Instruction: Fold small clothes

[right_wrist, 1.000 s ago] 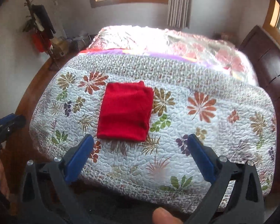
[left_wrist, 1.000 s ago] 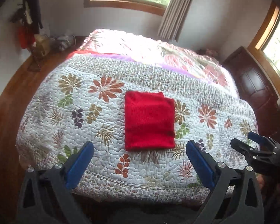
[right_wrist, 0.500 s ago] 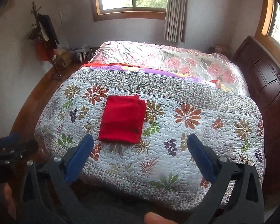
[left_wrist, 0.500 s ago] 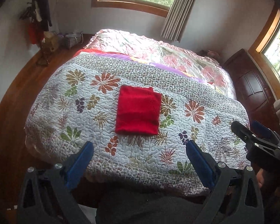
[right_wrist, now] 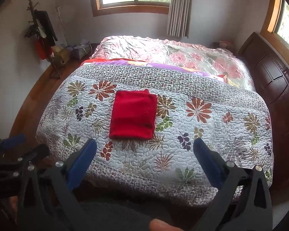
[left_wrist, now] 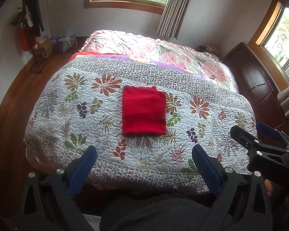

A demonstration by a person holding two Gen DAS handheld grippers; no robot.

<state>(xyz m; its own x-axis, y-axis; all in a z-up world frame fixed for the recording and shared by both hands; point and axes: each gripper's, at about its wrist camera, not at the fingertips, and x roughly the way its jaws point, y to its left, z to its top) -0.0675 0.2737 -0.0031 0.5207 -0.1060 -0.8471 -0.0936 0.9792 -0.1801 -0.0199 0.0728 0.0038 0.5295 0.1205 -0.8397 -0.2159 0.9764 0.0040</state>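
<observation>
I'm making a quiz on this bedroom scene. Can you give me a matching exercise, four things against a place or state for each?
Things:
1. red cloth
2. left gripper
3. curtain
4. coat stand

Places or states:
A. hangs beside the window
B. stands by the wall left of the bed
C. lies folded flat on the quilt
D. open, holding nothing

Pairs: 1-C, 2-D, 3-A, 4-B

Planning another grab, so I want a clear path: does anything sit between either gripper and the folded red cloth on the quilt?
Nothing visible does. Only bare quilt separates the open left gripper and right gripper from the red cloth.
</observation>
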